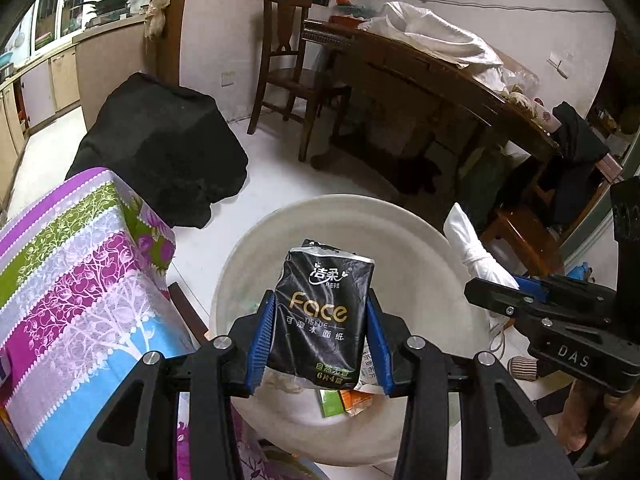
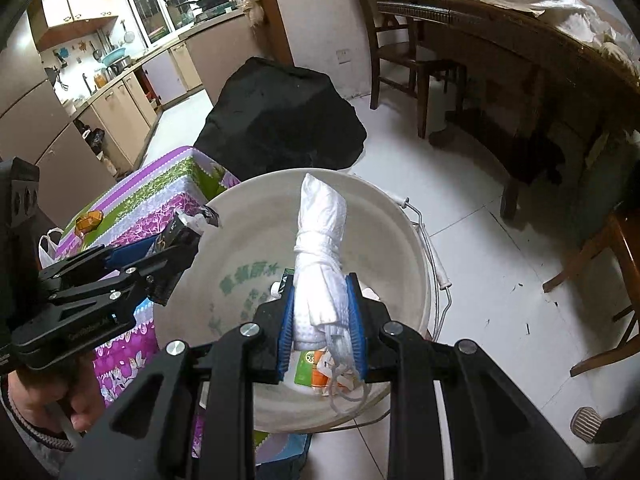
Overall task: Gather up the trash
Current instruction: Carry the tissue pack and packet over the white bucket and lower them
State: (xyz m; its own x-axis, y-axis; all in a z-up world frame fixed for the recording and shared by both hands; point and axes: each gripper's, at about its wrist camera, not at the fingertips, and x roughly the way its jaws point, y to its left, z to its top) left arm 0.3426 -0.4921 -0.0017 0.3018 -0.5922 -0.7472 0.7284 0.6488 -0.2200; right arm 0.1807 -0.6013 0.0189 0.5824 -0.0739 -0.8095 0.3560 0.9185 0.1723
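My left gripper (image 1: 320,332) is shut on a black tissue packet (image 1: 324,308) marked "Face" and holds it above a white bucket (image 1: 400,216). My right gripper (image 2: 322,324) is shut on a knotted white plastic bag (image 2: 320,248) and holds it above the same bucket (image 2: 240,208). Green and orange wrappers (image 2: 316,372) lie at the bucket's bottom, also in the left wrist view (image 1: 340,400). The right gripper with the bag (image 1: 476,252) shows at the right of the left wrist view. The left gripper with the packet (image 2: 180,236) shows at the left of the right wrist view.
A table with a flowered purple, green and blue cloth (image 1: 80,280) stands left of the bucket; an orange wrapper (image 2: 89,221) lies on it. A black covered object (image 1: 168,148) sits behind. A wooden chair (image 1: 288,60) and a dining table (image 1: 440,80) stand on the white tiled floor.
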